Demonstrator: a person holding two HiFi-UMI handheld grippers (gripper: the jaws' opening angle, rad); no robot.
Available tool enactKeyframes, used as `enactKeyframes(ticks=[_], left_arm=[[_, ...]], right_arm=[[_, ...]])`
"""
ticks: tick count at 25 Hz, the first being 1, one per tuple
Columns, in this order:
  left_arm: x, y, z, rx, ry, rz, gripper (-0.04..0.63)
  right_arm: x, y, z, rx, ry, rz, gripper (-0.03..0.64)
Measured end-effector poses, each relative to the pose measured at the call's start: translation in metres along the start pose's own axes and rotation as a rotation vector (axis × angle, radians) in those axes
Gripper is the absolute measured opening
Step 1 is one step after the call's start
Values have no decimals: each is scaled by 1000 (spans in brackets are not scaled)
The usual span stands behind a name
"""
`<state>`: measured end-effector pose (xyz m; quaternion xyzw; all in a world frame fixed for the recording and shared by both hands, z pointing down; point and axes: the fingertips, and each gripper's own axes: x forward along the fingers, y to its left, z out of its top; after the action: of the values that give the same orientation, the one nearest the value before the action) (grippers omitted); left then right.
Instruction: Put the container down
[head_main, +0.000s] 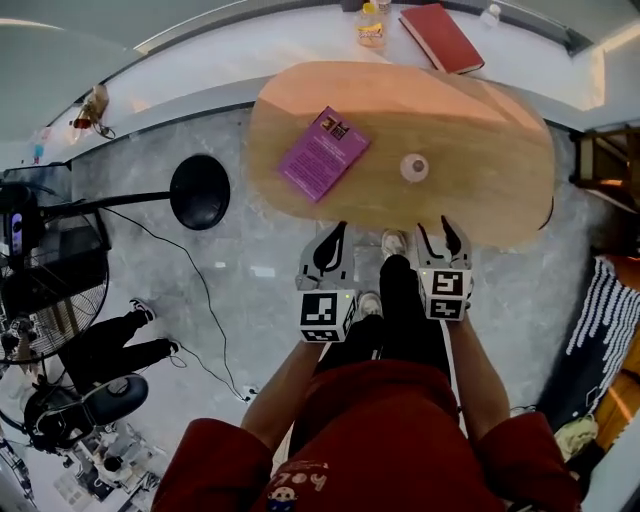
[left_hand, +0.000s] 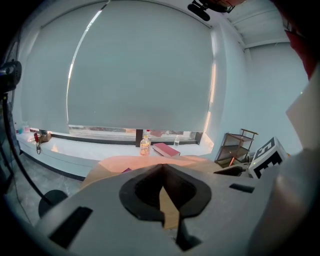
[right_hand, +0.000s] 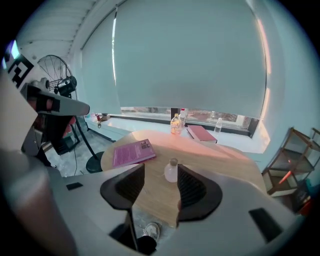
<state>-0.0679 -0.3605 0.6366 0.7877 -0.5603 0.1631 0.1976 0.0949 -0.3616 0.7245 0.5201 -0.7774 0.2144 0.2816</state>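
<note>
Right gripper (right_hand: 160, 175) spread, container (right_hand: 171, 170) beyond jaws

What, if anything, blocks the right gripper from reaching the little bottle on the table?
Probably nothing. The bottle stands alone on bare table straight ahead of the right gripper, and its open jaws frame it. The purple book lies off to one side.

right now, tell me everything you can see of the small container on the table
The small container is a squat, rounded bottle, pale and translucent-looking, with a darker cap. It stands upright near the middle of the light wooden table, right of the purple booklet and clear of it. Only the table touches it.
</note>
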Motion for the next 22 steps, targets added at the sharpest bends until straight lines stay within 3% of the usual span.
enactKeyframes(ticks=[7, 10, 15, 19, 22], left_arm=[[-57, -12, 50, 62, -88, -19, 6], [-86, -19, 76, 71, -130, -29, 5], [-125, -29, 119, 123, -241, -32, 6], [-150, -28, 134, 188, -314, -12, 6], [-161, -22, 140, 180, -334, -3, 6]], right_arm=[[-84, 10, 47, -22, -122, -39, 202], [-123, 17, 72, -80, -186, -64, 202], [-176, 20, 118, -65, -345, -104, 199], [-204, 15, 143, -82, -430, -146, 199], [-221, 12, 155, -50, -471, -167, 199]])
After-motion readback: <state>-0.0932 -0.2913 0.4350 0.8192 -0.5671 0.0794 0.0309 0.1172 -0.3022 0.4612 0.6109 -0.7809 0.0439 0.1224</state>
